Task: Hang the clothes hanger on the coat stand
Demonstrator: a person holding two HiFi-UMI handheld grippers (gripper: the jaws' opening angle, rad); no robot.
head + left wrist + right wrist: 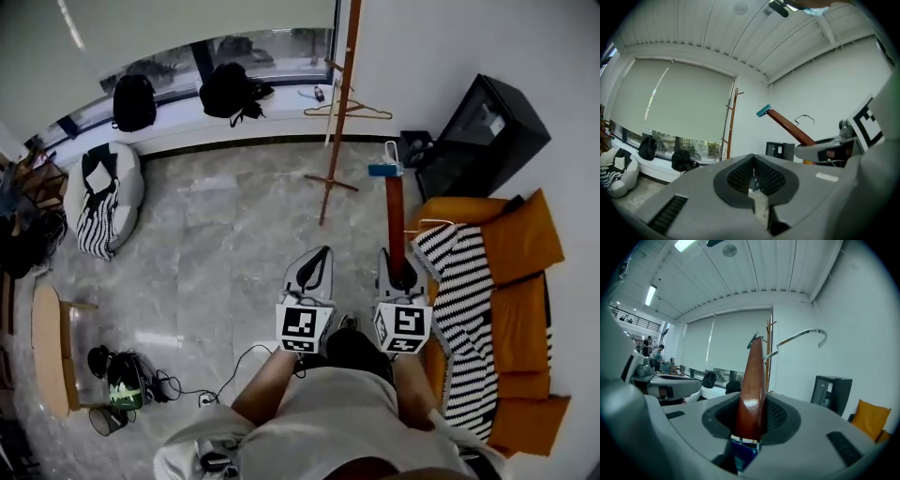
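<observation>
- The right gripper [395, 272] has its jaws part-way closed, clamped on one end of the brown wooden hanger [395, 220].
- The hanger rises from those jaws toward 12 o'clock, ending in a blue tip [384, 170]. Its metal hook [429, 225] sticks out toward 3 o'clock.
- The left gripper [315, 269] sits just beside it at 9 o'clock, its jaws pressed fully together with nothing in them.
- The coat stand [339, 112] stands on the floor at 12 o'clock, well apart from both grippers. What looks like a pale second hanger [349, 111] hangs on it.
- An orange sofa [525, 309] with a striped cloth [464, 300] lies at 3 o'clock.
</observation>
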